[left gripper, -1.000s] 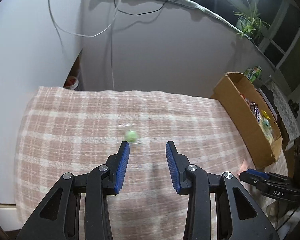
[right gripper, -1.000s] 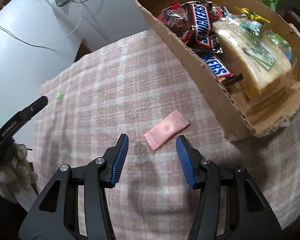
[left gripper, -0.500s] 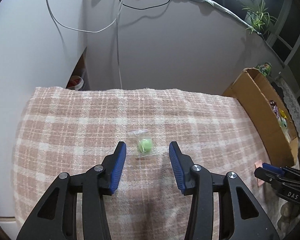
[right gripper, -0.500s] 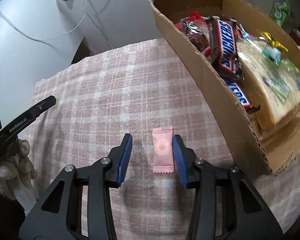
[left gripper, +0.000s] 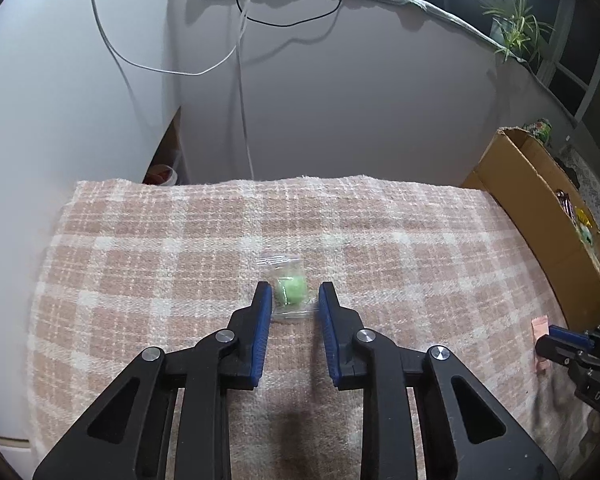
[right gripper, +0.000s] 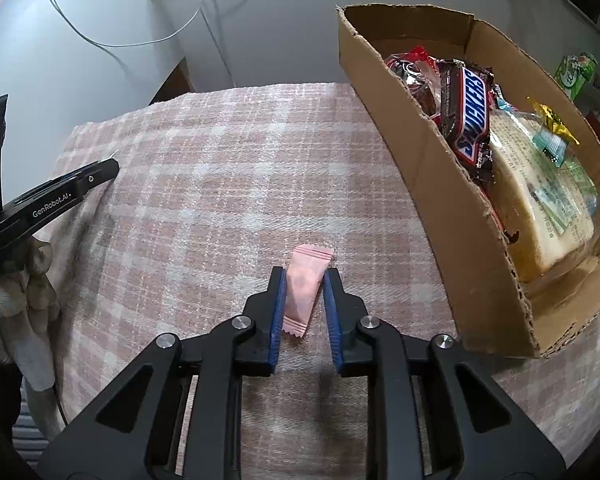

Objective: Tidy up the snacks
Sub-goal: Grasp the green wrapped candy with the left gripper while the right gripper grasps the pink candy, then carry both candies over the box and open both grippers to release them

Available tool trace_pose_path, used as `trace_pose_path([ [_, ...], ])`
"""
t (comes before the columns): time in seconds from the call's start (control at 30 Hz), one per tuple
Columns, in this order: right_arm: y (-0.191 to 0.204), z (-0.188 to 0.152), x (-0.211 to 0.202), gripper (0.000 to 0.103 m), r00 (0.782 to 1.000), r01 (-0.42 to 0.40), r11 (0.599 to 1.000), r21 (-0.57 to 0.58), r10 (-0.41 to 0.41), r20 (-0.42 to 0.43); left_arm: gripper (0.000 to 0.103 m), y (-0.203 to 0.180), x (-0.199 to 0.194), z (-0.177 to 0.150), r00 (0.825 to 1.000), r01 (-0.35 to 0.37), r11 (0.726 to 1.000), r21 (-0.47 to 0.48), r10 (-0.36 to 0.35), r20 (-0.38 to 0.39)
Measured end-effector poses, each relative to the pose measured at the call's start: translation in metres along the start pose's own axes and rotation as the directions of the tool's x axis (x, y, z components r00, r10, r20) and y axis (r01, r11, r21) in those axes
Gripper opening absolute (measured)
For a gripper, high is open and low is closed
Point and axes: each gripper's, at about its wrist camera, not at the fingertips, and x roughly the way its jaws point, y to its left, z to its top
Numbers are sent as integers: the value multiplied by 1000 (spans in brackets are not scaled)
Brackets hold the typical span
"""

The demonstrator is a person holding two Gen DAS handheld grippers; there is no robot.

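Half a second ago both pairs of fingers stood wider. The right gripper [right gripper: 305, 280] has since narrowed its blue fingers [right gripper: 278, 300] onto the pink candy wrapper [right gripper: 305, 286], both pads now pressing its long sides as it lies on the surface just beside the cardboard box [right gripper: 456, 216]. The left gripper [left gripper: 293, 294] has come closer to the green candy in its clear wrapper [left gripper: 289, 290]; its fingers have narrowed and now flank the candy, the left pad at the wrapper's edge, the right one a little apart, so nothing is held there. That candy lies on the plaid cloth [left gripper: 180, 264], well apart from the box.

Count: two loose candies on the cloth, one pink, one green. In the box, two Snickers bars [right gripper: 470, 116] show, one red-wrapped snack [right gripper: 412, 76] and one bagged loaf of sliced bread [right gripper: 540, 200].
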Motion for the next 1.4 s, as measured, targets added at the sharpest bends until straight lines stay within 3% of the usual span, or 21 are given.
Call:
trace_pose_path([
  [0.23,-8,1,-9,8,999,-43,999,13,43,1,22,-2,-7,-2,1000,11,1000,-4,-11,-6],
  [0.5,-13,3,-5,12,996,-83,995,57,85,-33,22,0,-10,-8,1000,10,1000,-14,-10,-9],
  [0.57,-12,5,-3,19,995,-89,995,47,91,-42,22,2,-11,-8,1000,13,1000,-21,-13,-8],
  [0.77,14,2,2,22,999,-1,995,-97,-4,-47,22,2,-13,-7,1000,16,1000,-20,-16,-4],
  [0.87,21,0,4,18,998,29,987,-158,-37,-47,22,2,-16,-7,1000,18,1000,-25,-18,0],
  [1.03,16,0,1,18,998,-19,992,-123,12,-58,22,-3,-23,-4,1000,29,999,-26,-29,13],
  [1.4,-17,11,-46,18,998,-66,995,-77,67,13,22,-41,-44,19,996,73,997,9,-74,47],
])
